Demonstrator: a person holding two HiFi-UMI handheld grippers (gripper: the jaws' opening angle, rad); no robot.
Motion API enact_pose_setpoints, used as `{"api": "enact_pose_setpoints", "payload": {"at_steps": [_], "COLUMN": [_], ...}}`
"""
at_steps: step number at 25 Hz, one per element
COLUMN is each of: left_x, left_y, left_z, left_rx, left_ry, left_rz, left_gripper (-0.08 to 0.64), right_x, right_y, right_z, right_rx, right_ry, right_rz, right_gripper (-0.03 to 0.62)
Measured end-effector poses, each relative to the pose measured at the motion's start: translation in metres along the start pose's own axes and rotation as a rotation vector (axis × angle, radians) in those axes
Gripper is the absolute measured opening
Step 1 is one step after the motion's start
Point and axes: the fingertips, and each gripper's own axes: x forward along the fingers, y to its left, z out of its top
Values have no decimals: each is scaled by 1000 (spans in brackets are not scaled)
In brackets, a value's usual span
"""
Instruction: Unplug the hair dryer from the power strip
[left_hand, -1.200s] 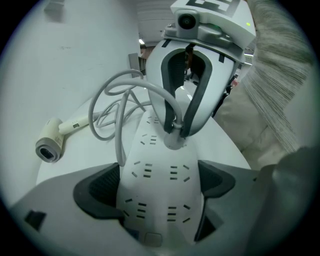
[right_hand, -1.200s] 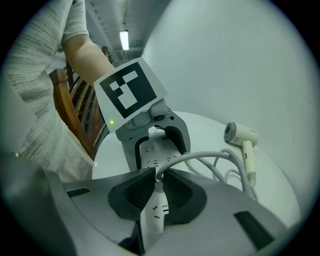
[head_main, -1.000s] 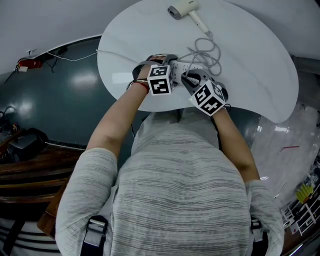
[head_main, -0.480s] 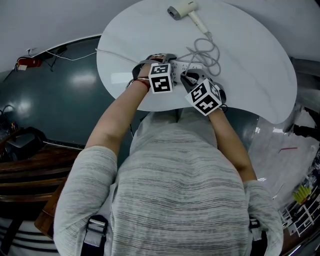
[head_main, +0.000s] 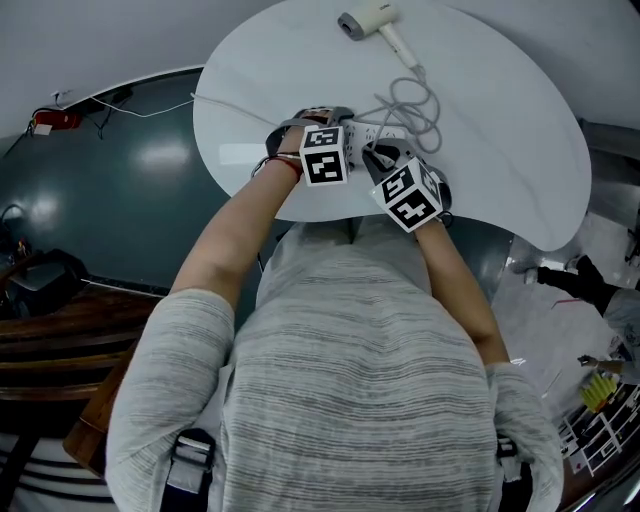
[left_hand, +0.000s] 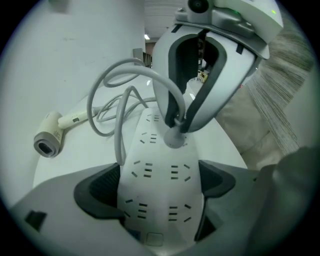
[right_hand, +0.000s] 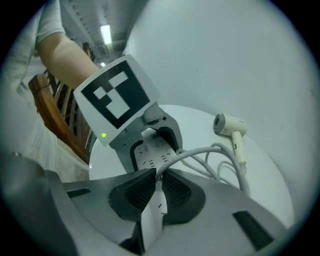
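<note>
Head view: a white rounded worktop (head_main: 500, 130) carries a cream plastic hair dryer (head_main: 375, 22) at its 12 o'clock edge, nozzle towards 9 o'clock and handle trailing towards 4 o'clock. The dryer's grey looped cord (head_main: 415, 105) coils from the handle down to a long white multi-socket power strip (head_main: 372, 132) that lies near the 6 o'clock edge, under both hands.

The left gripper view shows the left claw (left_hand: 160, 182) holding the power strip across its width, a dark ribbed pad against each long side. The strip runs away towards 12 o'clock, where a round grey plug (left_hand: 173, 136) sits in one socket.

The right claw (left_hand: 176, 122) comes down from 12 o'clock in that view, with its tips on the plug. In the right gripper view its jaws stand narrow, closed on the plug, and the cord leaves the gap and curves off towards 2 o'clock, to the hair dryer lying well apart.
</note>
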Motion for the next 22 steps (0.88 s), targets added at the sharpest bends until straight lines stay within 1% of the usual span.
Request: {"api": "enact_pose_setpoints", "payload": {"at_steps": [2, 3, 5, 8, 13, 19, 22], "left_x": [1, 1, 0, 1, 1, 2, 1], "left_y": [-1, -1, -1, -3, -1, -1, -1], "left_z": [0, 0, -1, -2, -1, -1, -2], "left_rx": [5, 9, 12, 8, 6, 4, 6], "left_ry": [0, -1, -3, -1, 1, -2, -3], "left_rz": [-1, -1, 0, 1, -1, 1, 2], "left_gripper": [472, 472, 472, 472, 472, 472, 472], "right_x": [-5, -10, -22, -28, -41, -63, -75], "right_y": [9, 14, 14, -5, -25, -45, -64], "right_z": [2, 10, 34, 48, 44, 42, 34], "right_rx": [-86, -113, -123, -69, -27, 106, 180], "right_ry": [-2, -33, -95, -102, -109, -215, -255], "right_rz": [-32, -39, -46, -38, -43, -40, -63], "right_gripper": [52, 52, 52, 54, 54, 54, 54]}}
